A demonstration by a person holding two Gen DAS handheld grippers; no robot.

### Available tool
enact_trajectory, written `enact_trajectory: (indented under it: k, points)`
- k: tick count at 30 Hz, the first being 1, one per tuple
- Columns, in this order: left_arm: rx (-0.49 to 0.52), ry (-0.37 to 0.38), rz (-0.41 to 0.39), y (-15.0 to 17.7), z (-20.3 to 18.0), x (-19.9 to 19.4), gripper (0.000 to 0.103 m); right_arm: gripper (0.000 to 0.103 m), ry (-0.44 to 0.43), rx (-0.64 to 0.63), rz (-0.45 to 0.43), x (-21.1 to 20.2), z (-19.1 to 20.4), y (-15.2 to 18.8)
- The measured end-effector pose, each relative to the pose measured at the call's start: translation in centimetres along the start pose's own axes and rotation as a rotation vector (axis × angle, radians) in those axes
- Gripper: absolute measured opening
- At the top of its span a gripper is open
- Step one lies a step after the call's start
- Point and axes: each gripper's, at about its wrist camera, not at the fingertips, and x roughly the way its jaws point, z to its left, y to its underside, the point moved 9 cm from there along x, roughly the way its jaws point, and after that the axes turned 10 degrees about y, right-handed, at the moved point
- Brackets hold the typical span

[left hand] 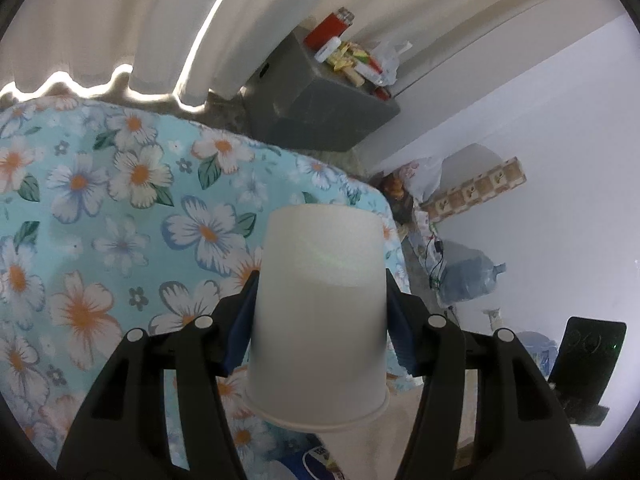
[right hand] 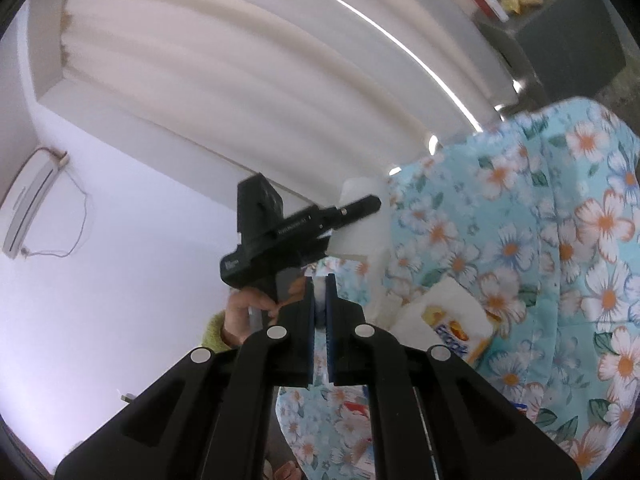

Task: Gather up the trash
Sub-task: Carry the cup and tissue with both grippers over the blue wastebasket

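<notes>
A floral sheet (left hand: 100,200) lies below; a grey cabinet (left hand: 320,108) with clutter stands beyond. The left gripper (left hand: 320,320) clamps a white paper cup (left hand: 320,320) between blue pads, rim toward the camera, long axis along the fingers. The right gripper (right hand: 320,320) is nearly closed, holding nothing discernible.

White paper cup (left hand: 320,316), plain, uncrushed, base pointing away, rolled rim nearest camera, clamped between blue gripper pads (left hand: 240,332).
</notes>
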Motion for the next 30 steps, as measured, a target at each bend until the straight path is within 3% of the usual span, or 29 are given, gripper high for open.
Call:
enact_trajectory:
  k: [9, 17, 24, 30]
  points:
    - [0.061, 0.025, -0.059, 0.9, -3.0, -3.7, 0.054, 0.005, -0.015, -0.020, -0.117, -5.4, 1.6, -0.9]
    - [0.143, 0.075, -0.085, 2.9, -8.2, -5.8, 0.054, 0.005, -0.004, -0.032, -0.226, -11.3, 2.8, -0.3]
    - [0.191, 0.148, -0.056, 6.1, -13.5, -5.1, 0.055, 0.005, 0.026, 0.023, -0.345, -17.8, 1.1, 1.8]
    - [0.270, 0.219, 0.032, 10.3, -19.3, -1.9, 0.055, 0.005, 0.060, 0.116, -0.442, -22.6, -2.4, 4.4]
